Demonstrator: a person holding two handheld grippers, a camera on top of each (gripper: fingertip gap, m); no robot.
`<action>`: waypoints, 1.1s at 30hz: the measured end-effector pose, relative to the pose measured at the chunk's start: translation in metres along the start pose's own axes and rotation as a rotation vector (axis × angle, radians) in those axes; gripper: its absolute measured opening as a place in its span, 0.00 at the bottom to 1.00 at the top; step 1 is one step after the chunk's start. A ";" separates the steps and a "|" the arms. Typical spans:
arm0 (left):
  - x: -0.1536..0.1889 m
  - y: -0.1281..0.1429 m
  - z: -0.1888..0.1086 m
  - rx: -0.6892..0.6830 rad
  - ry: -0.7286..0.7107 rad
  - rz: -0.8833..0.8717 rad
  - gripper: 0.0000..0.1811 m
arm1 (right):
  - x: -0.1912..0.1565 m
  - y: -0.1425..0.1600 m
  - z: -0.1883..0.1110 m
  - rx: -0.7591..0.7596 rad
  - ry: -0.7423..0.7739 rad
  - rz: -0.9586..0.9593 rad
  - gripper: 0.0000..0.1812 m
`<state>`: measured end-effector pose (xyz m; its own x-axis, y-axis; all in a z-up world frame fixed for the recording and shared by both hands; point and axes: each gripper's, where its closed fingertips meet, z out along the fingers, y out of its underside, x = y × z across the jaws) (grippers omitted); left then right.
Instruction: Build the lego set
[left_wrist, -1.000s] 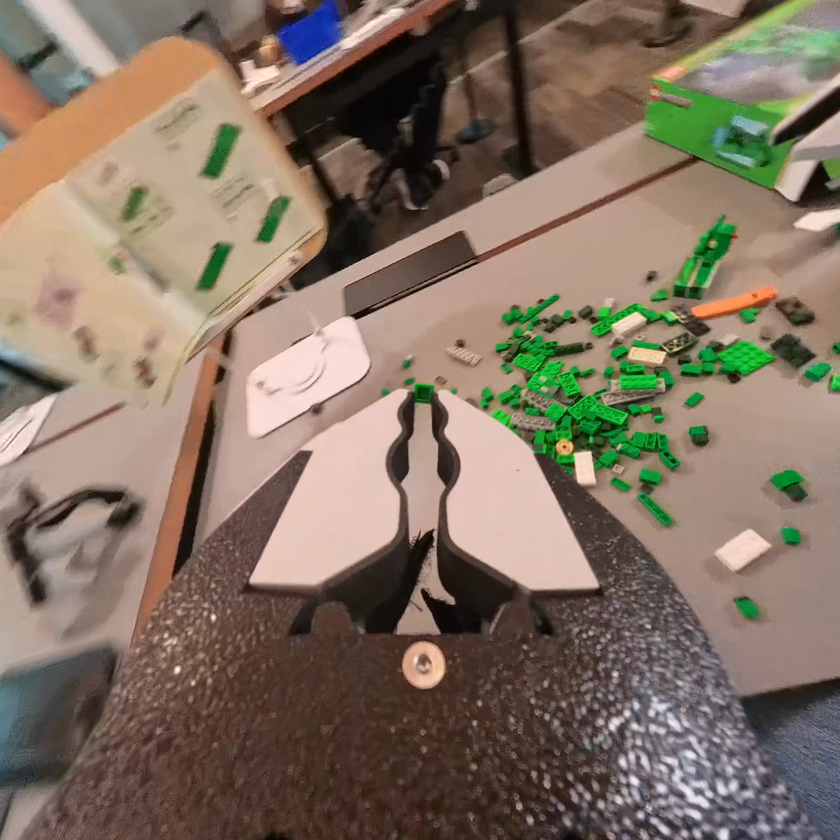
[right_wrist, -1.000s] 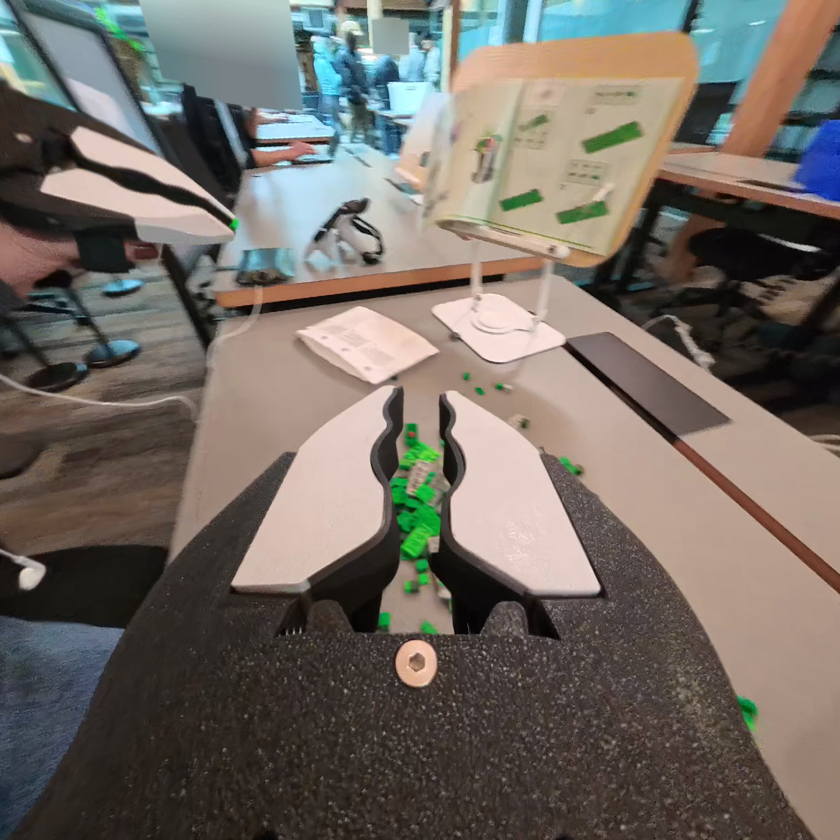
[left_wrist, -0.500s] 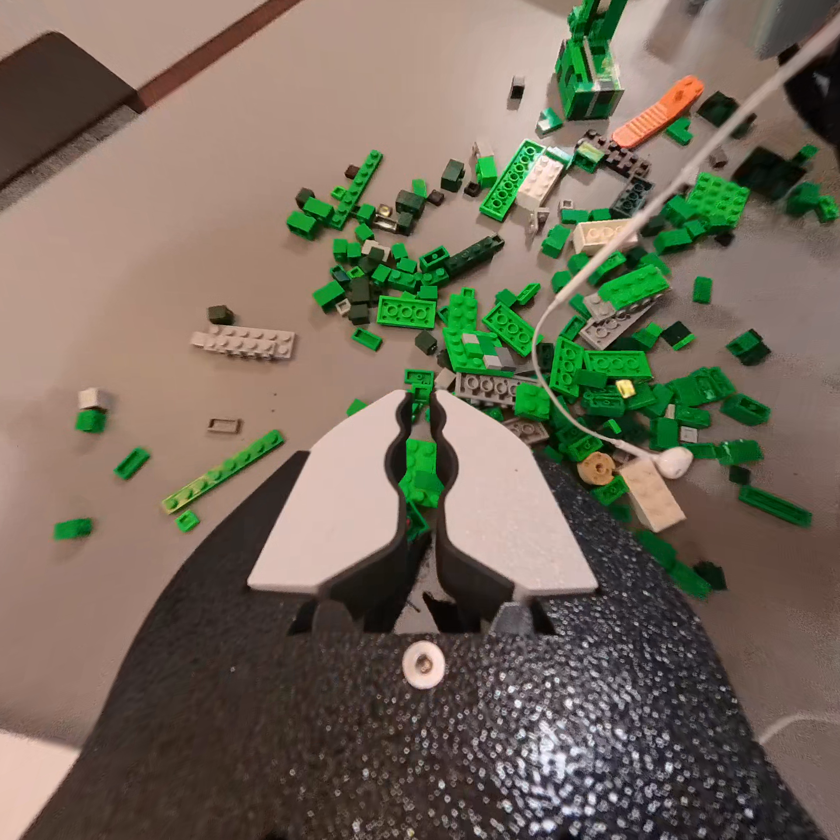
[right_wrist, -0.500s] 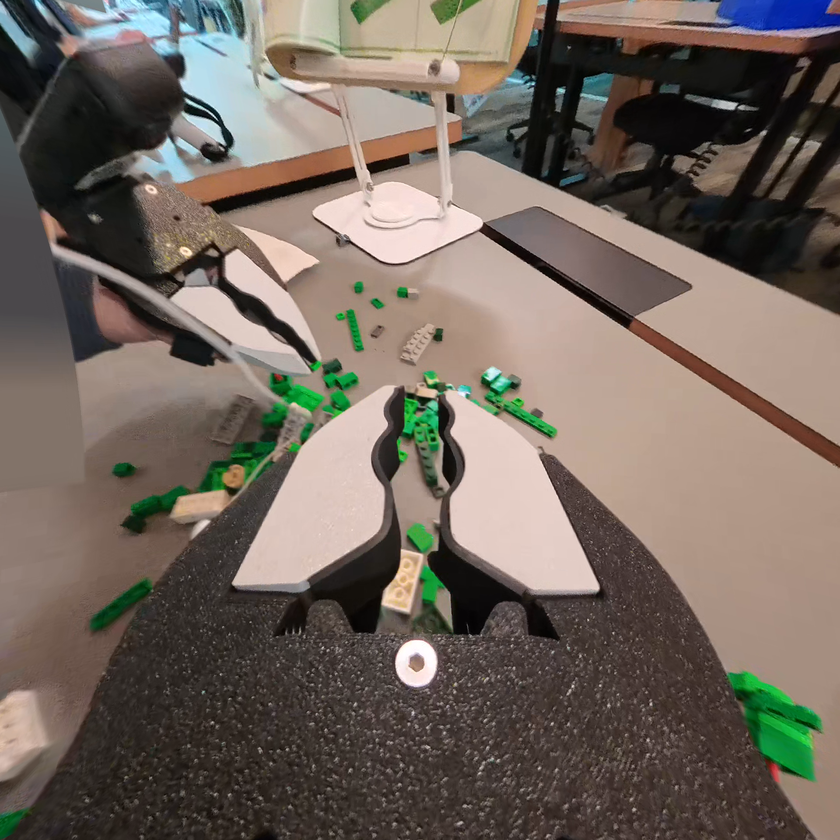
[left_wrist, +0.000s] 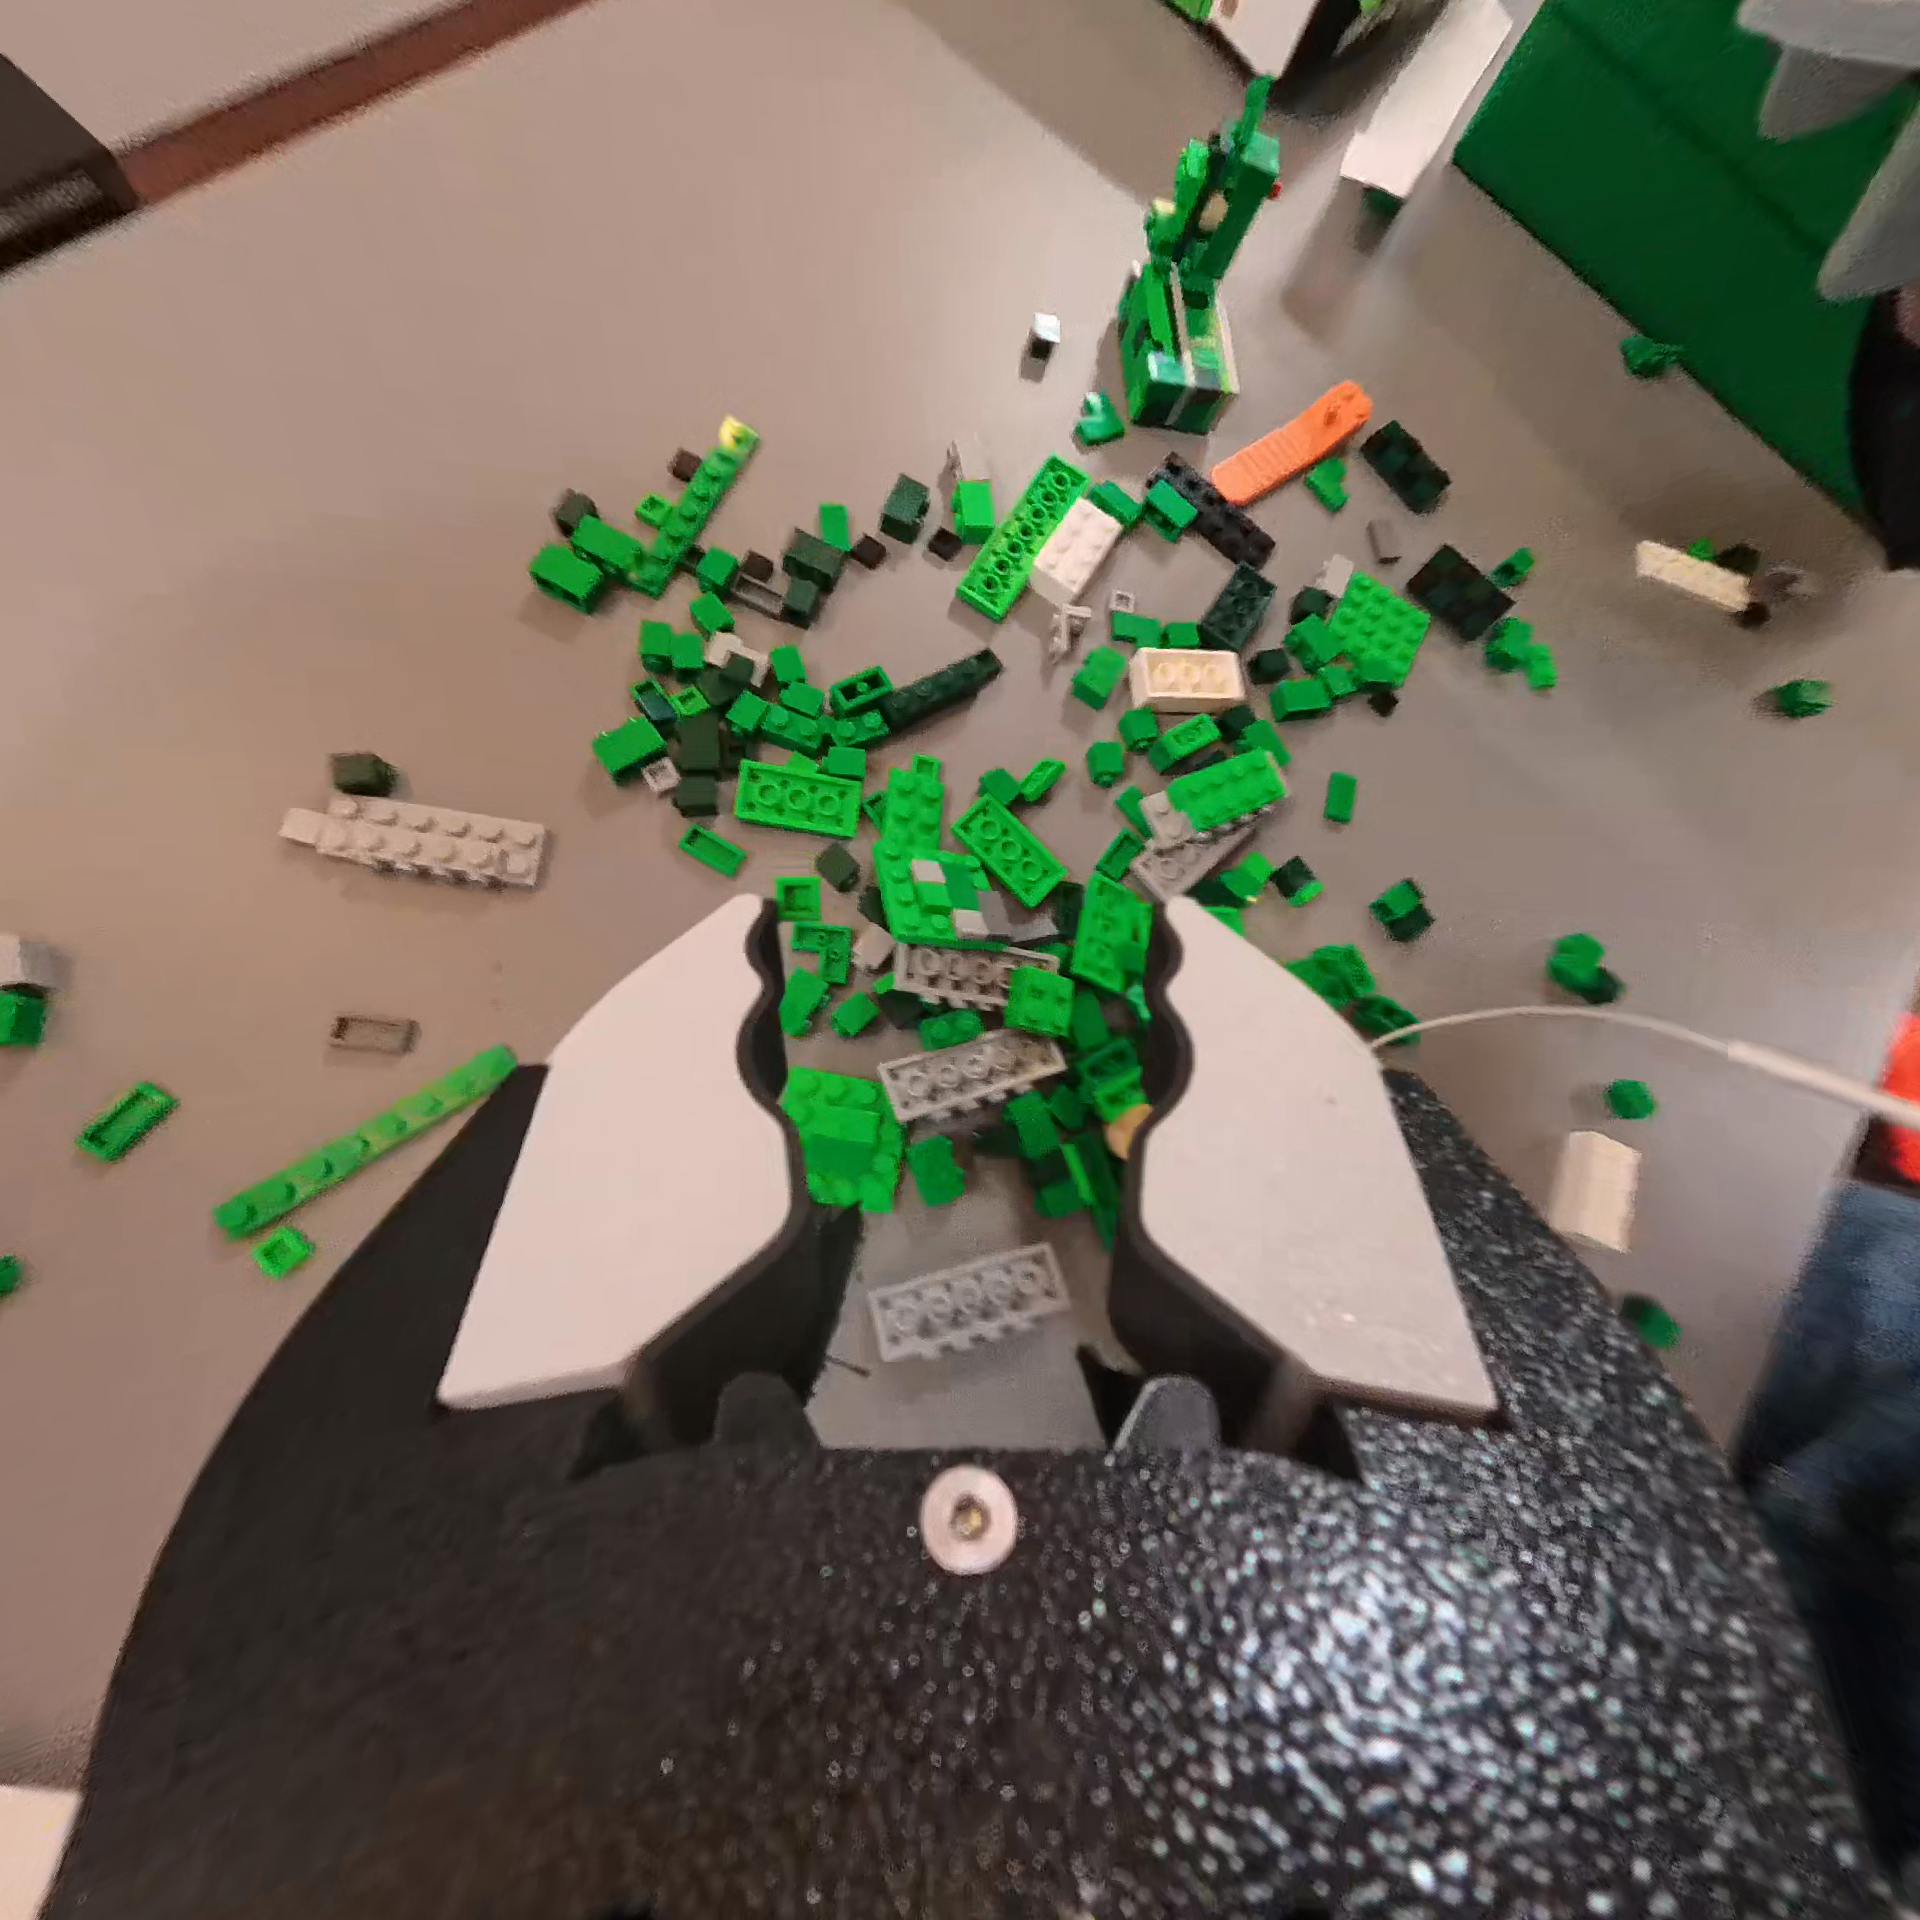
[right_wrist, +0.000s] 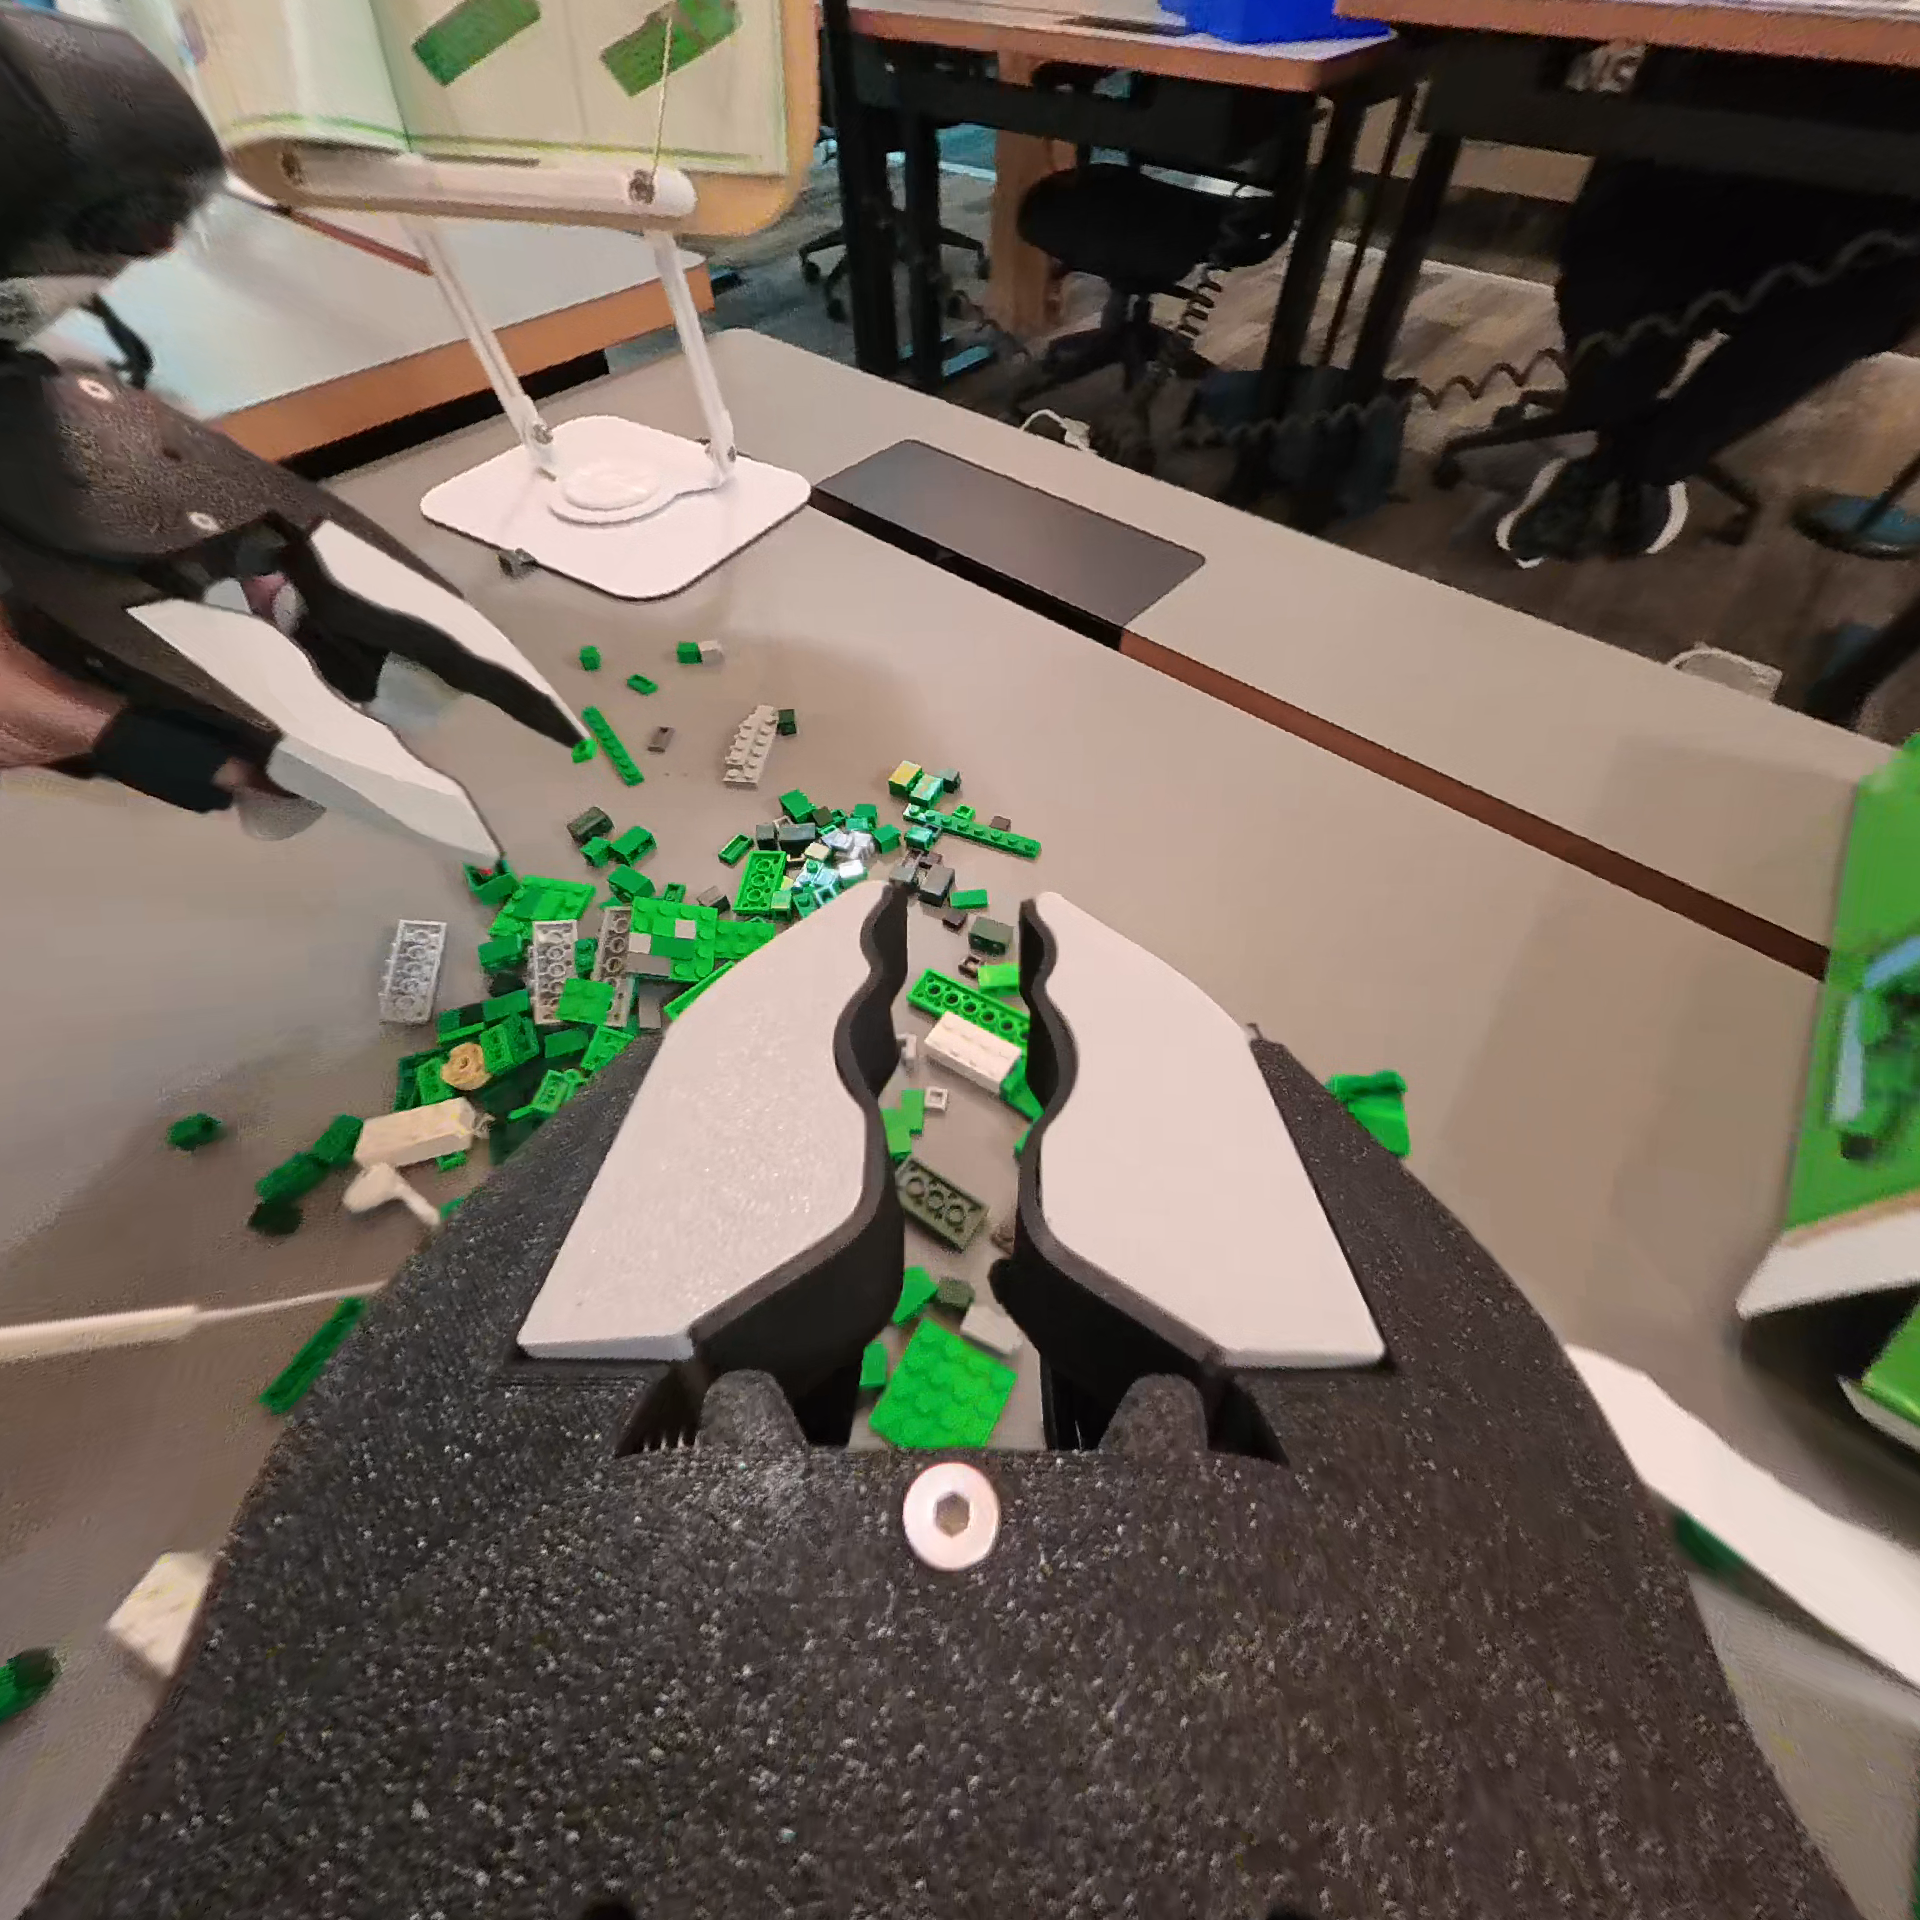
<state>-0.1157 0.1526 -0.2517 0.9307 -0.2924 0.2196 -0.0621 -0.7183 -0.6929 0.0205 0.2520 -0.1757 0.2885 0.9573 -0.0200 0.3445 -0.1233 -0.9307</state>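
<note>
Loose green, grey and white Lego bricks (left_wrist: 935, 831) lie in a pile on the grey table (left_wrist: 312, 416). My left gripper (left_wrist: 966, 914) hangs over the near part of the pile, open wide. A bright green brick (left_wrist: 842, 1138) sits against its left finger's inner side; I cannot tell whether it is held. The left gripper also shows in the right wrist view (right_wrist: 535, 798). My right gripper (right_wrist: 961, 904) is over the pile's other side, its jaws a narrow gap apart and empty. A partly built green model (left_wrist: 1184, 343) stands beyond the pile.
An orange brick separator (left_wrist: 1288, 447) lies near the model. A green box (left_wrist: 1662, 208) stands at the far right. An instruction booklet (right_wrist: 499, 94) rests on a white stand (right_wrist: 613, 499). A white earbud cable (left_wrist: 1621, 1039) crosses the table. Desks and chairs stand behind. Between my left fingertips and the bright green brick (left_wrist: 842, 1138) there is roughly 8 cm. It turns up in the right wrist view (right_wrist: 539, 908) as well.
My left gripper swung down from facing the booklet to the pile and opened wide; the green piece it pinched is now beside its left finger. My right gripper moved down over the pile.
</note>
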 end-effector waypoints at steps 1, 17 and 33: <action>0.005 0.001 -0.002 -0.036 0.022 -0.015 0.40 | -0.001 0.000 -0.005 0.003 0.009 0.014 0.12; 0.039 -0.038 -0.008 0.175 0.046 0.159 0.49 | -0.144 0.066 -0.060 0.013 -0.608 -0.063 0.14; 0.076 0.001 -0.065 0.404 0.013 0.373 0.45 | -0.242 0.189 -0.058 -0.382 -0.475 -0.492 0.08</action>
<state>-0.0684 0.0883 -0.1907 0.8671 -0.4908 -0.0849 -0.2417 -0.2655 -0.9333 0.0676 -0.0185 -0.3260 -0.3604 0.9241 0.1273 0.6423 0.3448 -0.6845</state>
